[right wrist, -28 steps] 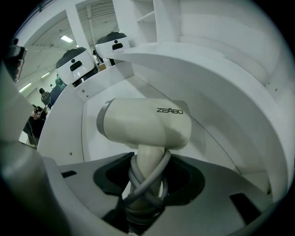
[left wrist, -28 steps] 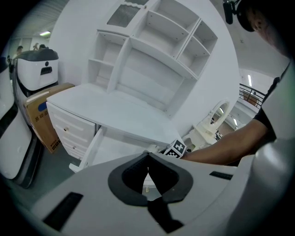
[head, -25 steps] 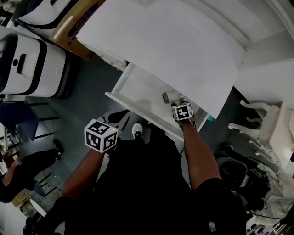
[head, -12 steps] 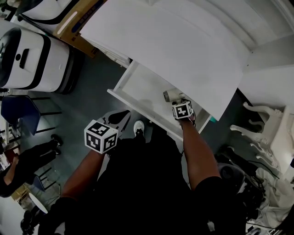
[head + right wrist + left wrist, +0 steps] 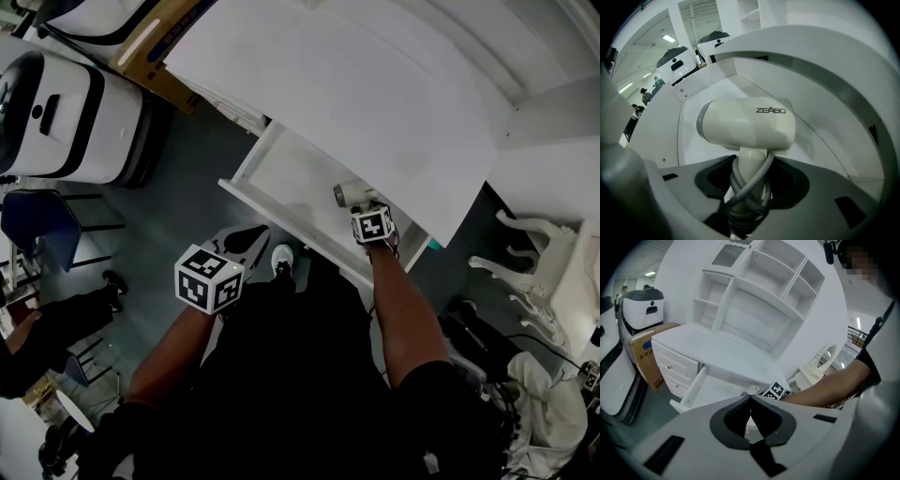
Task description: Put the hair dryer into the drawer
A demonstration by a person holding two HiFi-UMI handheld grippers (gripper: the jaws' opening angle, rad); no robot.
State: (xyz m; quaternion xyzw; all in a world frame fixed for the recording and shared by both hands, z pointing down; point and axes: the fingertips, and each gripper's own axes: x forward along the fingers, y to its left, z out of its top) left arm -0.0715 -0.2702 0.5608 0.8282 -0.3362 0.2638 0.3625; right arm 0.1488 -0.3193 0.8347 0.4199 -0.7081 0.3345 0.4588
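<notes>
The white drawer point(image 5: 246, 195) stands pulled out from under the white desk top point(image 5: 375, 103). My right gripper point(image 5: 362, 210) is shut on the handle of the cream hair dryer point(image 5: 349, 194), over the drawer's right end. In the right gripper view the hair dryer point(image 5: 750, 124) fills the middle, its grey cord wound round the handle between the jaws of the right gripper point(image 5: 747, 187), with the drawer's inside point(image 5: 661, 131) behind it. My left gripper point(image 5: 253, 234) hangs in front of the drawer, shut and empty. The left gripper point(image 5: 750, 401) faces the drawer point(image 5: 701, 380).
A white machine with black trim point(image 5: 66, 122) and a cardboard box point(image 5: 159, 56) stand at the left. An ornate white chair point(image 5: 534, 272) is at the right. A blue chair point(image 5: 37, 234) and a seated person point(image 5: 37, 347) are at the far left. My shoe point(image 5: 281, 262) is below the drawer front.
Both grippers have stayed almost still, the hair dryer staying over the drawer's right end. The view has shifted slightly, and the person at the far left has moved a little.
</notes>
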